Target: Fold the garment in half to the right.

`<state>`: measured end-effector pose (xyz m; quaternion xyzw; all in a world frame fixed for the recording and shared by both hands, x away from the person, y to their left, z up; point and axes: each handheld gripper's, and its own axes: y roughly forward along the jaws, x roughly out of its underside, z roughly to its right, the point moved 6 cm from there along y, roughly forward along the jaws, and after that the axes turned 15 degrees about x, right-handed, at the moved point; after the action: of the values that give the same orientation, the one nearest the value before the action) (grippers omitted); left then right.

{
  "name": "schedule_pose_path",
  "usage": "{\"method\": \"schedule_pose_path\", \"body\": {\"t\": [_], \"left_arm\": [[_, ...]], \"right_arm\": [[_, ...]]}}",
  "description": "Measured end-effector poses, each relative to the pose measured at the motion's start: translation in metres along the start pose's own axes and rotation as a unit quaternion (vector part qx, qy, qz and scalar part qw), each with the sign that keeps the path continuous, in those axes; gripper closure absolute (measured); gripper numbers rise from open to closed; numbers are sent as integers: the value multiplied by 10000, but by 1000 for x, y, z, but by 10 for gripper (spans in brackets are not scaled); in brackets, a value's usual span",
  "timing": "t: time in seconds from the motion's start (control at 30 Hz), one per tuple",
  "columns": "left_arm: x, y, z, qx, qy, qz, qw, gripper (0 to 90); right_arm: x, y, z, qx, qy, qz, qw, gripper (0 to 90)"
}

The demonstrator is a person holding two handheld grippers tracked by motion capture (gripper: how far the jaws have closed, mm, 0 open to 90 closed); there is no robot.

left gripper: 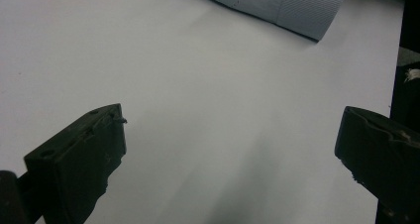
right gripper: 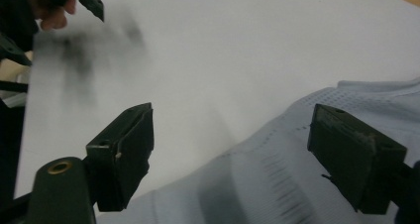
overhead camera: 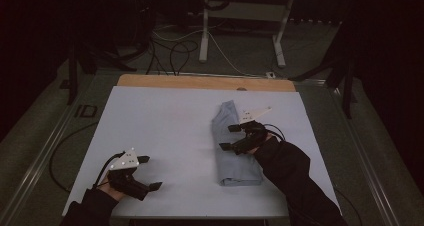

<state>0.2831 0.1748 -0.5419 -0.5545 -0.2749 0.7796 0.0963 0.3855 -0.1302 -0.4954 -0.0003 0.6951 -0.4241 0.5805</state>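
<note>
Roughly: folding job looks mostly done, judging by how things lie.

Counter (overhead camera: 165, 136): white sheet over a wooden top, a wood strip showing along the far edge. Nothing else on it besides the cloth and the two tools.

Cloth (overhead camera: 232, 146): light blue garment, perforated knit, folded into a long narrow strip running from far to near, on the right half of the counter. Near end is a tidy squared fold close to the near edge; far end is looser and a bit rumpled, tapering toward the far edge. So lengthwise folds appear in place. What's left, my guess: fold the strip across its length once or twice to get a compact packet, and flatten the far end.

Right tool (overhead camera: 234, 136): over the middle of the strip, pointing toward the counter's left edge, jaws spread wide. In the right gripper view one jaw sits over the cloth (right gripper: 277, 174), the other over bare white sheet; nothing pinched between them. Can't tell whether it touches the fabric.

Left tool (overhead camera: 149, 172): parked near the near-left corner, well apart from the cloth, jaws wide apart and empty. In the left gripper view the cloth's near end (left gripper: 292, 6) is off ahead across bare sheet.

No grip on anything right now; next fold not yet started.
</note>
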Motion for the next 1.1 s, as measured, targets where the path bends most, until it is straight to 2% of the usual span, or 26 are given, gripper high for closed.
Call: {"method": "schedule_pose_path", "body": {"t": [0.2,0.27,0.3,0.37,0.5,0.67,0.8,0.9,0.97,1.1], "left_arm": [[0,0,0,12,0,-2,10000,6],[0,0,0,8,-4,-3,10000,6],[0,0,0,9,-8,-2,10000,6],[0,0,0,8,-3,0,10000,6],[0,1,1,23,-5,-2,10000,6],[0,0,0,7,-9,9,10000,6],[0,0,0,23,-6,25,10000,6],[0,1,1,35,-5,14,10000,6],[0,1,0,36,-8,10,10000,6],[0,1,1,33,8,6,10000,6]], "right_arm": [[7,-8,-15,-99,-146,54,9998,318],[10,-10,-20,-54,-258,52,9996,412],[12,-11,-24,-80,-302,35,9995,425],[16,-10,-29,-120,-382,-17,9992,530],[24,-10,-39,-133,-638,-113,9978,679],[31,-12,-43,-173,-798,-162,9965,897],[41,-12,-41,-171,-917,-204,9954,900],[47,-11,-42,-278,-919,-329,9948,900],[54,-9,-44,-334,-1082,-477,9924,900],[65,-3,-40,-478,-984,-597,9922,900]]}}
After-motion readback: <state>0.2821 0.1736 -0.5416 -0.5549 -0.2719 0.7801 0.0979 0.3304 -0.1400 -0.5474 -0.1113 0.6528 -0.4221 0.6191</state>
